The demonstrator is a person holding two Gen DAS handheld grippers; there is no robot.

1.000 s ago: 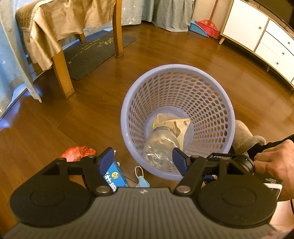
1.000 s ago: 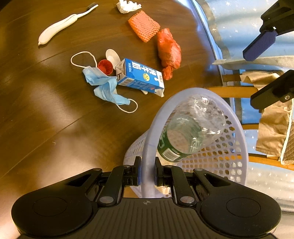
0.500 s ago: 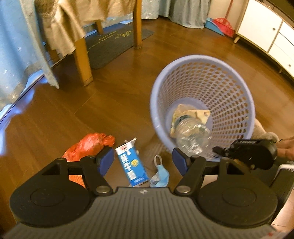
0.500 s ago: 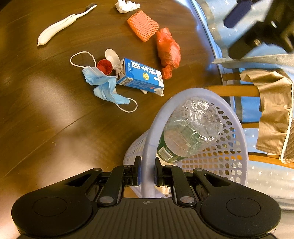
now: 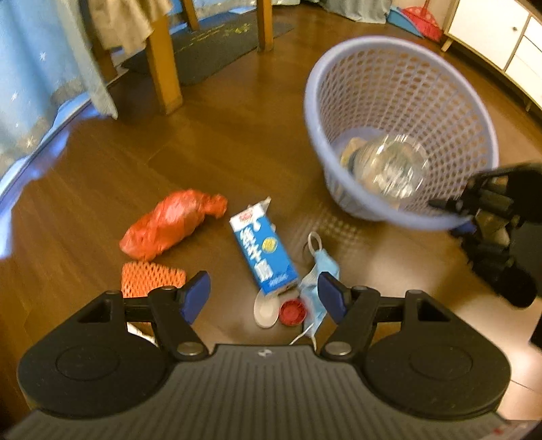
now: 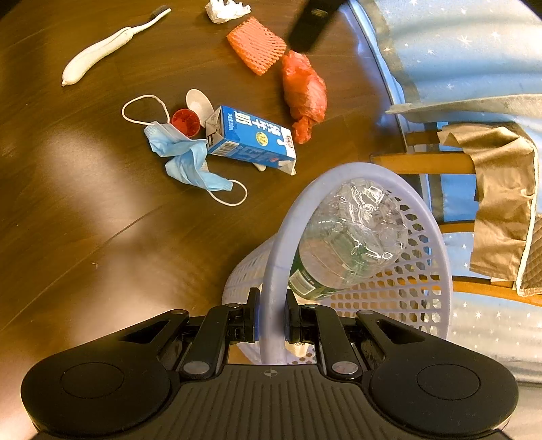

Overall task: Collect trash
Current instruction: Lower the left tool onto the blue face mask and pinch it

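Two pieces of trash at most lie in the lilac basket (image 6: 437,237) so far: a crushed clear plastic bottle (image 6: 352,237), leaning against the wall straight ahead of the right gripper (image 6: 271,320), and under it what looks like a tan paper wrapper (image 5: 350,152), too blurred to name surely. The right gripper's jaws are pressed tight onto the basket's rim, one finger outside and one inside, so the basket is tilted with its mouth toward the litter.

Most of the job, by my reading, is left, since everything else sits on the wooden floor (image 6: 84,220). Largest first: a white toothbrush-like stick (image 6: 101,50) lies well apart from both tools, at the far left of the right wrist view. A red plastic bag (image 5: 172,223) lies ahead and to the left of the left gripper (image 5: 264,298). A blue milk carton (image 5: 264,250) lies on its side just ahead of the gap between the left gripper's spread, empty jaws. A blue face mask (image 5: 320,270) touches the carton near the right-hand finger. An orange foam net (image 5: 149,277) sits beside the left-hand finger, partly hidden by it. A crumpled white tissue (image 6: 225,8) lies far off. Smallest, a white spoon (image 5: 266,309) and a red cap (image 5: 291,311) lie between the fingers, close under the carton's end.

Judging by that line-up, the carton seems the likely next pick.
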